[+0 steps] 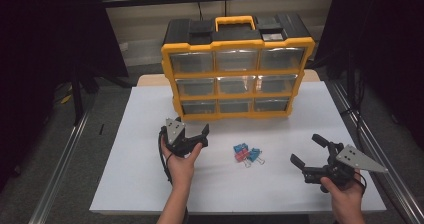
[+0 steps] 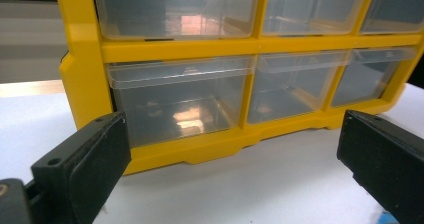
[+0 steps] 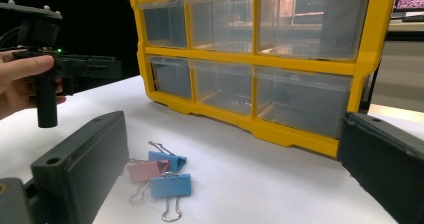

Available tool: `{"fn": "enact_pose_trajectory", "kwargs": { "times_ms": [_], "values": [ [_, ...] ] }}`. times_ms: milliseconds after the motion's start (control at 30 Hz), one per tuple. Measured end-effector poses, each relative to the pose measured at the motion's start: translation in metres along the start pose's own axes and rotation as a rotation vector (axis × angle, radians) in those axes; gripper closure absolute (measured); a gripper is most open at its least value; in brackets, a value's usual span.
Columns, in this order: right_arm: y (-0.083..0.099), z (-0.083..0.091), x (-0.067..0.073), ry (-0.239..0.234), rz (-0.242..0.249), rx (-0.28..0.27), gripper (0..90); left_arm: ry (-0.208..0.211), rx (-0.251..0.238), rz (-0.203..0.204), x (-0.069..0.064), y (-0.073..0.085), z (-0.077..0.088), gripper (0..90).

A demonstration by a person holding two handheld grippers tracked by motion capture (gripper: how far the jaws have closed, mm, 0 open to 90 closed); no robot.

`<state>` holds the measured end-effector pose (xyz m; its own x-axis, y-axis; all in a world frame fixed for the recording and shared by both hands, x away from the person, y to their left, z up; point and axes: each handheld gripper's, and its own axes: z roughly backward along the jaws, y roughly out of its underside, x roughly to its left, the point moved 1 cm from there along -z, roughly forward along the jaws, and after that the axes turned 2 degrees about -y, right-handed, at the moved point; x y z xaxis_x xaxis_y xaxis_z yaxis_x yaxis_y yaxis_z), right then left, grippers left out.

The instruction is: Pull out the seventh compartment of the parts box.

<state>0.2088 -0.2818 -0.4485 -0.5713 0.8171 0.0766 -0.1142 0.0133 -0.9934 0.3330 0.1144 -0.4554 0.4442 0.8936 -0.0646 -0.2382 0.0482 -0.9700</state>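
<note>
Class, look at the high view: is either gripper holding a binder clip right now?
No: the binder clips lie on the white table between the open left gripper and right gripper.

Black tongs (image 1: 191,134) with grey three-cornered plates and trailing black cables.

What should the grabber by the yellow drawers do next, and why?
Probably the left gripper should ease forward to the bottom-left drawer. Its jaws stand open, holding nothing, right in front of it, the drawer is shut, and the binder clips lie loose on the table.
</note>
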Motion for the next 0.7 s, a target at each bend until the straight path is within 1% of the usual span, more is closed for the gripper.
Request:
{"fn": "enact_pose_trajectory", "kwargs": {
  "times_ms": [33,67,133,167,200,233,267,300,333,367,433,467,533,567,633,667,700],
  "values": [
    [0.0,0.0,0.0,0.0,0.0,0.0,0.2,-0.015,0.001,0.006,-0.002,0.0,-0.002,0.8],
    [0.0,0.0,0.0,0.003,0.0,0.002,0.2,-0.008,-0.013,0.021,-0.005,0.0,-0.005,0.9],
    [0.0,0.0,0.0,0.0,-0.002,0.002,0.2,-0.007,-0.012,0.027,-0.005,0.0,-0.007,0.9],
    [0.0,0.0,0.0,-0.001,-0.001,-0.002,0.2,-0.004,-0.018,0.04,-0.007,0.001,-0.008,0.9],
    [0.0,0.0,0.0,-0.001,-0.001,-0.002,0.2,-0.021,-0.013,0.051,-0.009,0.002,-0.01,0.9],
    [0.0,0.0,0.0,0.0,-0.005,-0.002,0.2,-0.007,-0.014,0.043,-0.009,0.002,-0.012,0.9],
    [0.0,0.0,0.0,0.0,-0.007,-0.003,0.2,-0.013,-0.014,0.048,-0.012,0.003,-0.015,0.9],
    [0.0,0.0,0.0,-0.002,-0.007,-0.002,0.2,-0.017,-0.008,0.034,-0.012,0.002,-0.016,0.9],
    [0.0,0.0,0.0,-0.002,-0.007,-0.002,0.2,-0.017,-0.008,0.034,-0.012,0.002,-0.016,0.9],
    [0.0,0.0,0.0,-0.002,-0.006,-0.003,0.2,-0.02,-0.012,0.045,-0.014,0.002,-0.017,0.9],
    [0.0,0.0,0.0,-0.004,-0.007,-0.003,0.2,-0.012,-0.012,0.048,-0.015,0.002,-0.019,0.9],
    [0.0,0.0,0.0,-0.004,-0.007,-0.003,0.2,-0.033,-0.015,0.049,-0.016,0.002,-0.022,0.8],
    [0.0,0.0,0.0,-0.006,-0.008,-0.006,0.2,-0.031,-0.02,0.055,-0.016,0.002,-0.023,0.9],
    [0.0,0.0,0.0,-0.006,-0.008,-0.007,0.3,-0.036,-0.014,0.048,-0.016,0.002,-0.024,0.9],
    [0.0,0.0,0.0,-0.006,-0.008,-0.006,0.3,-0.053,-0.024,0.072,-0.019,0.001,-0.027,0.9],
    [0.0,0.0,0.0,-0.007,-0.009,-0.007,0.3,-0.053,-0.022,0.067,-0.019,0.002,-0.028,0.8],
    [0.0,0.0,0.0,-0.007,-0.009,-0.008,0.2,-0.053,-0.023,0.075,-0.02,0.002,-0.03,0.9]
  ]
}}
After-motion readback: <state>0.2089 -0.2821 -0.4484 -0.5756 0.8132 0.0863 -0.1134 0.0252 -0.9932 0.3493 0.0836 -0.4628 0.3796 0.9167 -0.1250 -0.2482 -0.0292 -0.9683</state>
